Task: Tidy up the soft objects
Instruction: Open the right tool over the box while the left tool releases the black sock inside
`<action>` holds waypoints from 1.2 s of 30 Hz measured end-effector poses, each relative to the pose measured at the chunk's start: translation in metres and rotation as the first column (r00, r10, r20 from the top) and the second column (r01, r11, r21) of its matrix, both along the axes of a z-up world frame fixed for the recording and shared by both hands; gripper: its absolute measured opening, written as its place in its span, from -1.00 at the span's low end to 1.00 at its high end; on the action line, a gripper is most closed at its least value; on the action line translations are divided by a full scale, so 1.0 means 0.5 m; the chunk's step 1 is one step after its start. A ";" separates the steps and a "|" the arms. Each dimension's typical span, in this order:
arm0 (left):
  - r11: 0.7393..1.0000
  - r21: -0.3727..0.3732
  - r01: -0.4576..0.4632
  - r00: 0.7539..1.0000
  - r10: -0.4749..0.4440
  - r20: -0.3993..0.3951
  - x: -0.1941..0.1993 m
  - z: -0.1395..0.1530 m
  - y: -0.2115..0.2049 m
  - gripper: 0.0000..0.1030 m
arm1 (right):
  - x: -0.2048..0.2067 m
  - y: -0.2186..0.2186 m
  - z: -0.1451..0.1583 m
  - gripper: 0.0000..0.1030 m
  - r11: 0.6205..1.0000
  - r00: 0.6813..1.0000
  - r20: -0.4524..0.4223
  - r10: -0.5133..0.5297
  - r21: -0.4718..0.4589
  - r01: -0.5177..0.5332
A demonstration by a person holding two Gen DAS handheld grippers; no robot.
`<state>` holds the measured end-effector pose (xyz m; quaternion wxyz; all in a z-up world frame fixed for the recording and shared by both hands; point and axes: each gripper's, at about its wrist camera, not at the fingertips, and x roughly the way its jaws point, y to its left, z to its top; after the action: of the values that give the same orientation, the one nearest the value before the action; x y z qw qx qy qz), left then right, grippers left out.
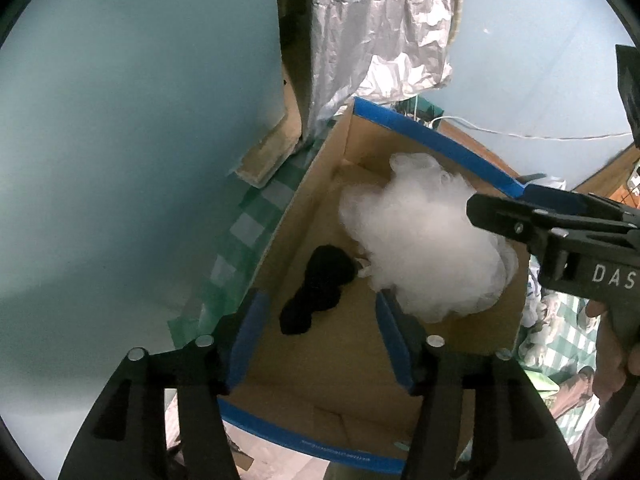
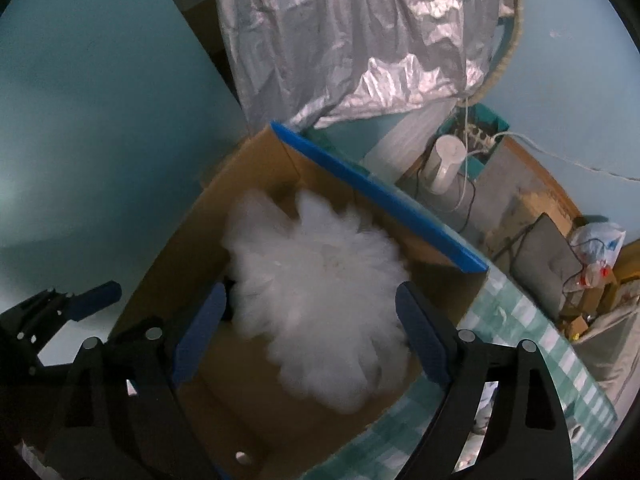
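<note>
Here, read the items from largest to smallest.

Wall: a pale blue-green wall [image 1: 120, 140] fills the left of both views and rises behind everything you see.

Silver sheet: a crinkled silver sheet [image 2: 360, 40] hangs at the far centre, with its lower edge just above the far corner of the box.

Tablecloth: a green and white checked tablecloth [image 2: 532, 320] lies under the box and shows along its left and right sides.

Cardboard box: your open cardboard box [image 1: 312, 216] has blue tape along its rims. Both grippers point down into it.

White fluff: the white fluff [image 1: 424, 240] lies inside the box, toward its right wall and far half. In the right wrist view it is blurred and sits between your right fingers, with a gap to each pad.

Right gripper: your right gripper [image 2: 316, 332] stands wide open. Its blue pads do not press the fluff.

Left gripper: your left gripper [image 1: 320, 340] is open with nothing between its fingers. It hangs over the near part of the box floor.

Black soft object: a small black soft object [image 1: 316, 288] lies on the box floor, left of the fluff and nearly touching its edge. What it is made of cannot be told.

White cylinder: a white cylinder [image 2: 444, 160] stands upright beyond the far rim, among cables.
</note>
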<state>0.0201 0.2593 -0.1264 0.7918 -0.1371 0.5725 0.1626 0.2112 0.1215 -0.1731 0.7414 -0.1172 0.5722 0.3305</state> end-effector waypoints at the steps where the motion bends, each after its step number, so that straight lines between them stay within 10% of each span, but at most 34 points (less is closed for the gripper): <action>1: 1.000 0.001 0.001 1.000 -0.001 0.003 -0.002 0.003 0.002 0.18 | -0.024 -0.001 0.019 0.69 1.000 1.000 0.003 0.000 0.002 0.000; 36: 0.991 0.022 0.132 0.990 -0.133 0.046 -0.055 0.094 -0.116 0.35 | -0.126 -0.170 0.143 0.69 0.994 0.993 0.063 -0.103 0.034 0.101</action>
<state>-0.0073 0.2014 -0.0794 0.8154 -0.0951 0.5600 0.1119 0.1481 0.0367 -0.1018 0.7770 -0.0872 0.5481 0.2969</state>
